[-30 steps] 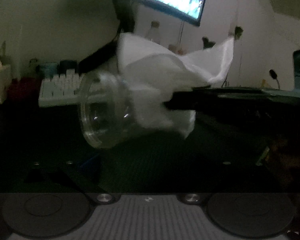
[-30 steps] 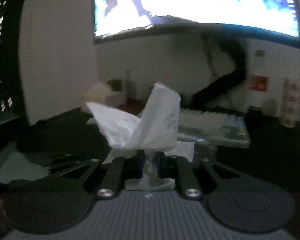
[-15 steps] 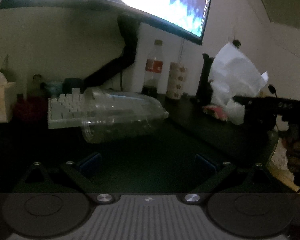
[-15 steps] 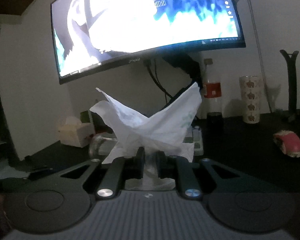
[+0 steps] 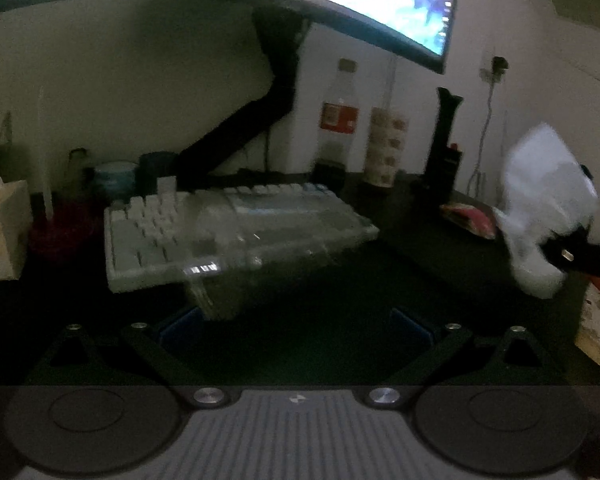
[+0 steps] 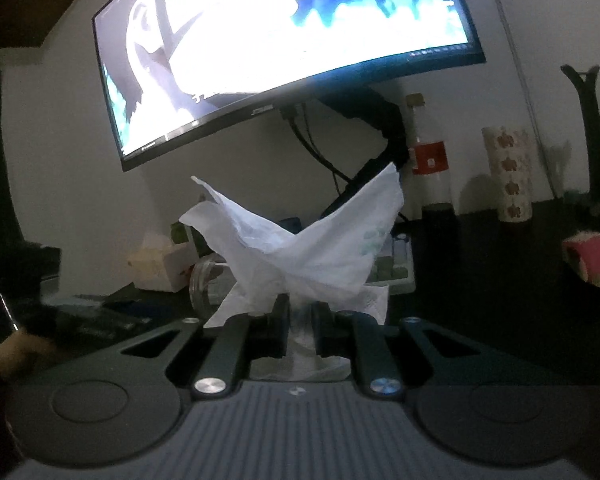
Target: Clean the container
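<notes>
A clear plastic container (image 5: 240, 268) lies on its side on the dark desk in front of the keyboard, blurred, just beyond my left gripper's left pad. My left gripper (image 5: 296, 326) is open, its blue pads wide apart with nothing between them. At the far right of the left wrist view, my right gripper (image 5: 568, 256) is shut on a crumpled white tissue (image 5: 540, 208), well apart from the container. The right wrist view has my right gripper (image 6: 300, 320) clamped on the tissue (image 6: 308, 248), which hides most of the container (image 6: 206, 284) behind it.
A white keyboard (image 5: 148, 232) sits behind the container, under a lit monitor (image 6: 284, 40) on a black arm. A cola bottle (image 5: 338, 136), a patterned paper cup (image 5: 386, 148), a black stand (image 5: 446, 144) and a pink object (image 5: 468, 218) stand to the right; a tissue box (image 5: 0, 232) is at the left.
The right gripper pulled the tissue off the container and away to the right. The container now lies lower, in front of the keyboard.
</notes>
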The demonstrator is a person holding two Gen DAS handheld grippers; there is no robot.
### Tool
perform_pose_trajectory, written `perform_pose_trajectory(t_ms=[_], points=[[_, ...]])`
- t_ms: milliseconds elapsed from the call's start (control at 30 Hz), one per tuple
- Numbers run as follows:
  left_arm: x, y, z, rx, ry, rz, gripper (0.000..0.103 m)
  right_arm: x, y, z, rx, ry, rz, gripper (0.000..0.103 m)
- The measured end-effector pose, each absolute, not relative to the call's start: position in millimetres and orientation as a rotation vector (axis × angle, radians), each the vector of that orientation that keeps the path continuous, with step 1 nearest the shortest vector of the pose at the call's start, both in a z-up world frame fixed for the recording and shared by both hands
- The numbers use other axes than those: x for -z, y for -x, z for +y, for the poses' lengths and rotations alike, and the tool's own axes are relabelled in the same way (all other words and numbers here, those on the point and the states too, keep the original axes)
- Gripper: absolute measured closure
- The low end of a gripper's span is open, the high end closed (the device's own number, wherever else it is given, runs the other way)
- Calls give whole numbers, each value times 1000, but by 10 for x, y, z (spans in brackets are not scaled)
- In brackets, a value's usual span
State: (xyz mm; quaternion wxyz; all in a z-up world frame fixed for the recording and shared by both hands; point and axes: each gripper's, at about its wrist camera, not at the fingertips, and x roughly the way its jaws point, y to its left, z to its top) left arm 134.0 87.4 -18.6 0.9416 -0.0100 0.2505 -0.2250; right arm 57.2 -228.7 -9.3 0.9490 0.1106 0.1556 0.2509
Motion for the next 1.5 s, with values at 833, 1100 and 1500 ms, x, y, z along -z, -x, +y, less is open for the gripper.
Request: perform_pose_trajectory(t_ms=[833,1100,1500], points=[[207,-974,478,764,222,530,95,153,-517,-2675,-559,-334,284,87],[241,-376,539,838,221,485,94,42,-512,-2462,-568,-264,290,87],[589,-216,750,857,224,448,77,-130,-672,-1943,-667,-102,347,87]])
